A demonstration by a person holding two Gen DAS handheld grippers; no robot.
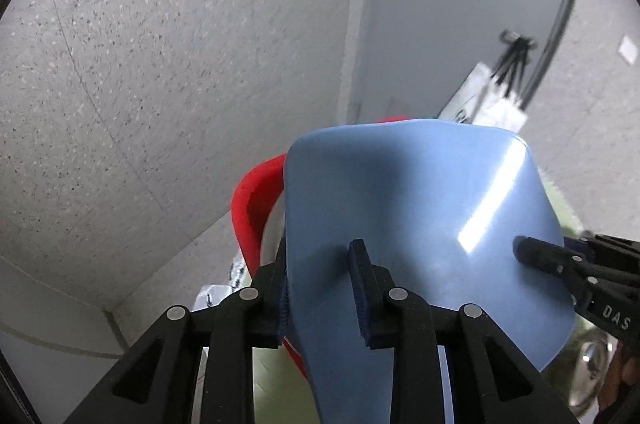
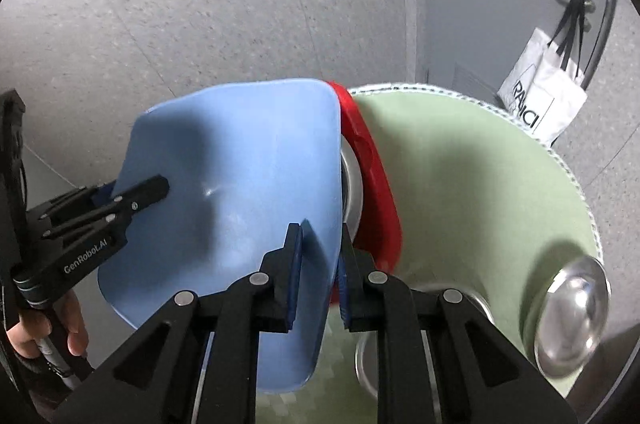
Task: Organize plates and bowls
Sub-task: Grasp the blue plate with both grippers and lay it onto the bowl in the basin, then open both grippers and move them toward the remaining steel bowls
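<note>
Currently both the left gripper [image 1: 324, 298] and right gripper [image 2: 318, 278] pinch opposite edges of a blue plate [image 2: 240, 184] raised above the green table [image 2: 480, 184], seemingly mid-carry; next comes lowering it level beside the red dish [image 2: 372, 176].

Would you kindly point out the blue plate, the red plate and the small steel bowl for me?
blue plate [image 2: 248, 160]: right wrist view, middle of its glossy face.
red plate [image 2: 376, 192]: right wrist view, on its exposed rim.
small steel bowl [image 2: 572, 312]: right wrist view, centre of its shiny inside.
</note>
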